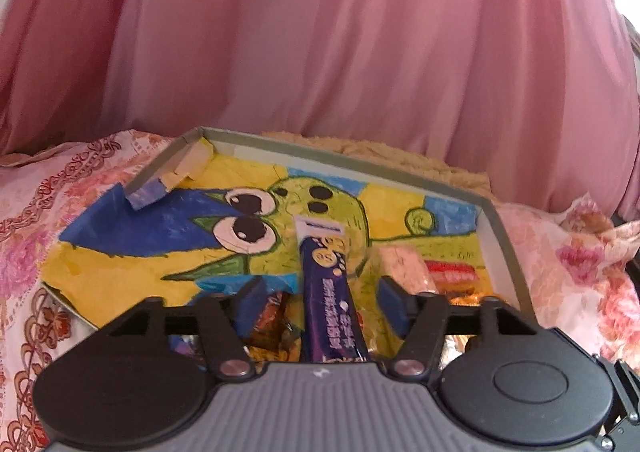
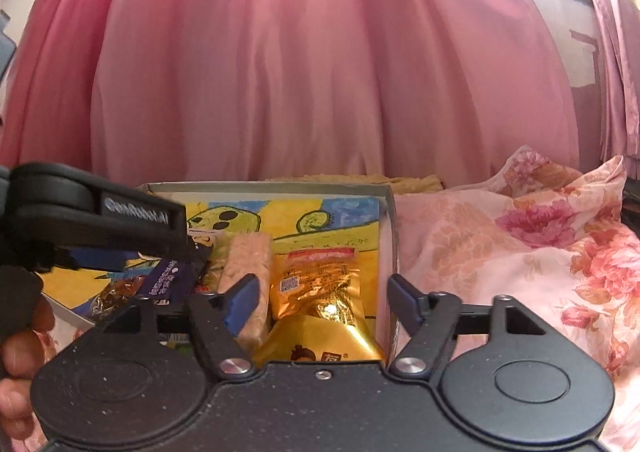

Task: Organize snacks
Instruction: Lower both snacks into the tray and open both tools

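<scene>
Inside the grey box (image 1: pixel 505 244), lined with a cartoon drawing, a purple stick packet (image 1: pixel 329 292) is seen between the spread, untouching fingers of the left gripper (image 1: pixel 320 302). A gold packet (image 2: pixel 320 288) is framed by the right gripper (image 2: pixel 322 302), likewise spread wide.

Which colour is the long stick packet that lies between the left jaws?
Dark purple stick packet with a white end; the left wrist view shows it best.
</scene>
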The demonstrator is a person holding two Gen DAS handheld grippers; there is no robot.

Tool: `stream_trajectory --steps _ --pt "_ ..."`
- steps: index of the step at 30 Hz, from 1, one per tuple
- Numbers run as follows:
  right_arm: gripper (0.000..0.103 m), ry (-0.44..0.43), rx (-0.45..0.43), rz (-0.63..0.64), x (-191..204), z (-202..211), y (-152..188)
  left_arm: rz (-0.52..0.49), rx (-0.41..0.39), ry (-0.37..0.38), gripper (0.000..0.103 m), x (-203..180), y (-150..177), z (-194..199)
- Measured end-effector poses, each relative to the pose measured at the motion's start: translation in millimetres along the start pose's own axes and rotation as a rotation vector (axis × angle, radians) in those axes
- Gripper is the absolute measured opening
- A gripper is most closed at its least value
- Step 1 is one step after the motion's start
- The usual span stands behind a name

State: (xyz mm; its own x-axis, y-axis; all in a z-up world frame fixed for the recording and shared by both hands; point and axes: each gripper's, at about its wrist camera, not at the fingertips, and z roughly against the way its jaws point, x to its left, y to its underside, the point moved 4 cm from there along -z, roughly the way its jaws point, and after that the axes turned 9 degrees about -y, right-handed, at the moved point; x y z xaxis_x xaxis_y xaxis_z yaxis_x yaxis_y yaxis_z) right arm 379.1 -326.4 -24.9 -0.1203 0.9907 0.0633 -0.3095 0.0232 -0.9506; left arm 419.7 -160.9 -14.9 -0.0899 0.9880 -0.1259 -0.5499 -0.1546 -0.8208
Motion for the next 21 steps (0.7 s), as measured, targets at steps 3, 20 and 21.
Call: stream_trajectory --steps 3,20,21 --pt "0.084 0.005 -0.013 -0.008 -1 4 -3 0.025 -0.042 -0.010 0.090 6 -5 10" --pt "0.102 0.044 -0.182 -0.026 4 78 -35 0.077 -0.167 -0.097 0.102 52 -12 87" --pt "0.102 0.045 -0.188 -0.026 5 84 -35 0.079 -0.169 -0.101 0.102 55 -10 92"
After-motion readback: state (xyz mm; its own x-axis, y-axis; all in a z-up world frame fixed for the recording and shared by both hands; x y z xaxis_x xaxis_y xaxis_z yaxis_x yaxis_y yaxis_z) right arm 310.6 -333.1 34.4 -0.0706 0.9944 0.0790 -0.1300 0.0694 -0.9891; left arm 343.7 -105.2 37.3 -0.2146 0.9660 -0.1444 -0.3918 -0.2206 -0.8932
